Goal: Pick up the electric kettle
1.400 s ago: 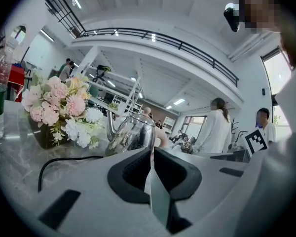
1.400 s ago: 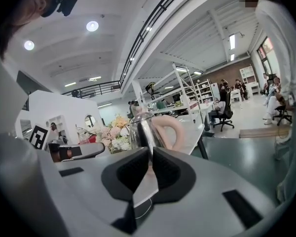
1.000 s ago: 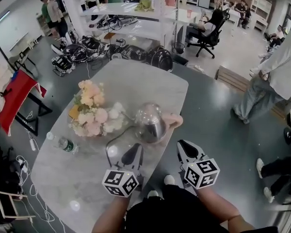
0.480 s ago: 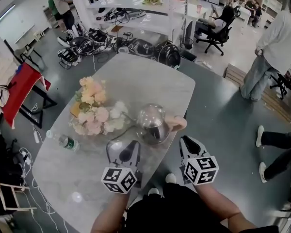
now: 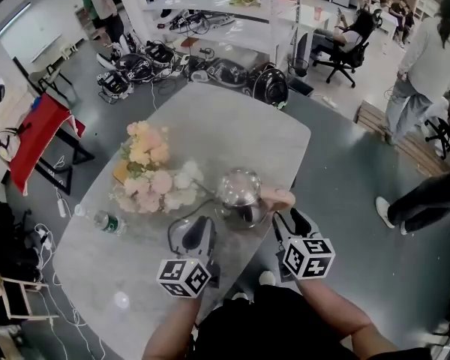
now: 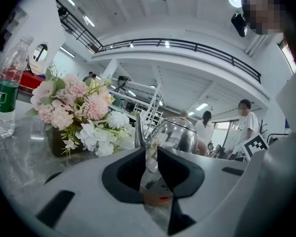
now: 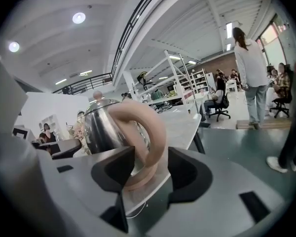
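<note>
Since the earlier frame both grippers have advanced up the picture toward the electric kettle (image 5: 240,195), and the right gripper's (image 5: 290,222) jaws, then together, have parted.

Head view: the kettle stands on the grey table (image 5: 232,126), near its right edge. Its pink loop handle (image 5: 278,198) projects toward 3 o'clock. The right gripper lies at 5 o'clock of the kettle body, directly below the handle. The left gripper (image 5: 198,234) lies at 7 o'clock of the kettle, close but apart.

Right gripper view: jaws are opening, and the handle loop stands between them; whether either pad touches it cannot be told.

Left gripper view: jaws are opening, a narrow slit only. Nothing sits between them; the kettle stands beyond the slit at 12 o'clock.

The flowers (image 5: 154,178) stand at 9 o'clock of the kettle.
</note>
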